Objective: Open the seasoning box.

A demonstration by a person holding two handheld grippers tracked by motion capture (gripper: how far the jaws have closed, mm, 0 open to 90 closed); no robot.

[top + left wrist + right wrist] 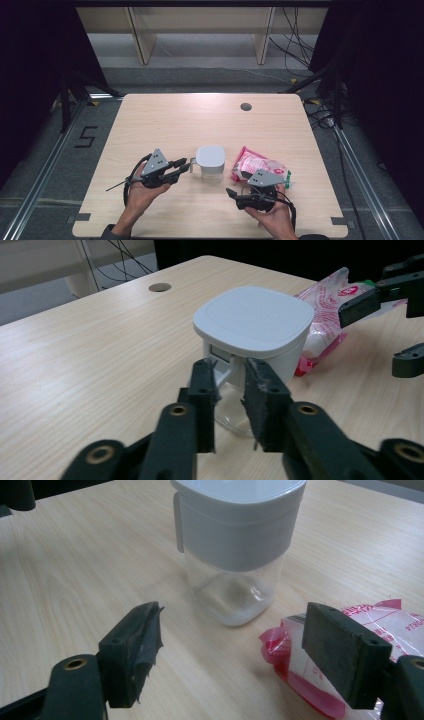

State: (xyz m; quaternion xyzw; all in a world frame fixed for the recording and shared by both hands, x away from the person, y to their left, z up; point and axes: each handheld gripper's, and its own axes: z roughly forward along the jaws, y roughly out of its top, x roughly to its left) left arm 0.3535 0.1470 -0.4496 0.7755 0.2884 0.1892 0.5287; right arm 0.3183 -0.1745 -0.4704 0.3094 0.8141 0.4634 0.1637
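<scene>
Left claw (227, 390) is pinching the small handle tab (225, 371) on the side of the clear jar (210, 163), jaws narrow with the tab between the pads; contact looks firm but the tab is partly hidden. Jar is standing upright mid-bench (165, 120), white square lid (254, 316) sitting on top, a pale lump of something at the bottom (231, 596). Right claw (250, 645) is hovering wide, holding nothing, pointing at the jar's lower body; pink snack bag (261, 167) is lying just beside the jar under that claw.

Step in hand, as judged: steadying the jar by the tab, ahead of opening it. Next move probably calls for the right claw going up to the lid and closing across its sides while the left keeps the jar from tipping. Risk: tab grip slipping, jar twisting.
</scene>
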